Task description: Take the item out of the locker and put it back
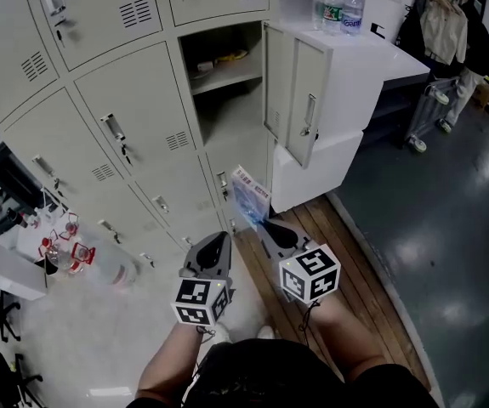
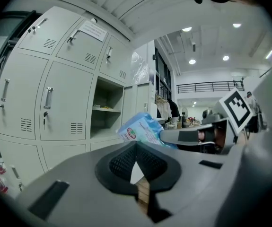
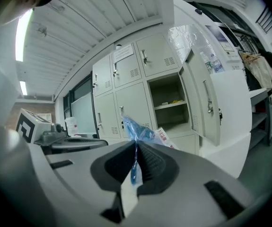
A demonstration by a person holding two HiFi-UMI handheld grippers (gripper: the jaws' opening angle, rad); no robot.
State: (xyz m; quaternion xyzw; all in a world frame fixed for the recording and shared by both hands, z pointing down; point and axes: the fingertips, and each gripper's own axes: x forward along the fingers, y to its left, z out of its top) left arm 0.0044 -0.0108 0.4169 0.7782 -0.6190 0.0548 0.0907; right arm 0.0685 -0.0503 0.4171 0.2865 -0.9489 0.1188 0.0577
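Blue packet (image 3: 143,132) clamped by its edge in the right tool (image 3: 136,149)

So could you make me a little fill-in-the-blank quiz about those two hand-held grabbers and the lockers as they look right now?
1. The right gripper is shut on the edge of a ___ packet.
2. The left gripper has its jaws together and holds ___.
3. One locker door in front of the person stands ___.

Missing words: blue; nothing; open.
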